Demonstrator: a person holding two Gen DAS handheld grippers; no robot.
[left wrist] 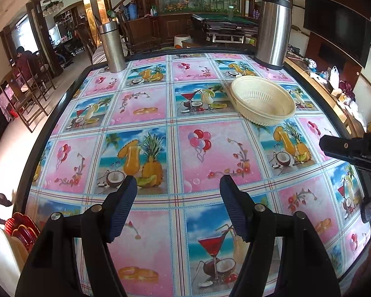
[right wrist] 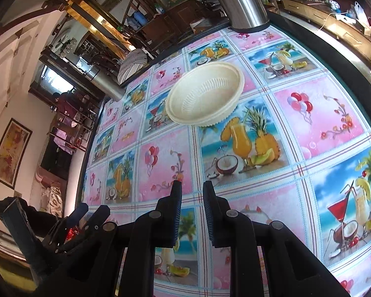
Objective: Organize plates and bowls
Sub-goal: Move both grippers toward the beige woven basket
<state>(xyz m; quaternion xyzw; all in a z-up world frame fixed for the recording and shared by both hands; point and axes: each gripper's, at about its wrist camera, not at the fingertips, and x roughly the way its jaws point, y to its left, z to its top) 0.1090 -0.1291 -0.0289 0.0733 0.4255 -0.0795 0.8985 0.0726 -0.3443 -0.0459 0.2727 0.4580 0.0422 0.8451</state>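
Observation:
A cream slotted bowl (left wrist: 263, 101) sits on the patterned table at the far right; it also shows in the right wrist view (right wrist: 205, 95). My left gripper (left wrist: 178, 183) is open and empty, low over the table's near middle, well short of the bowl. My right gripper (right wrist: 191, 188) has its jaws a narrow gap apart and holds nothing; it is some way in front of the bowl, and its tip shows at the right edge of the left wrist view (left wrist: 334, 147). A white plate (left wrist: 2, 255) and red dishes (left wrist: 22, 227) lie at the near left edge.
A tall steel kettle (left wrist: 273, 29) stands at the far right corner behind the bowl. A steel flask (left wrist: 112, 47) stands at the far left corner. The table (left wrist: 175, 113) has a dark raised rim. Chairs and a seated person are off to the left.

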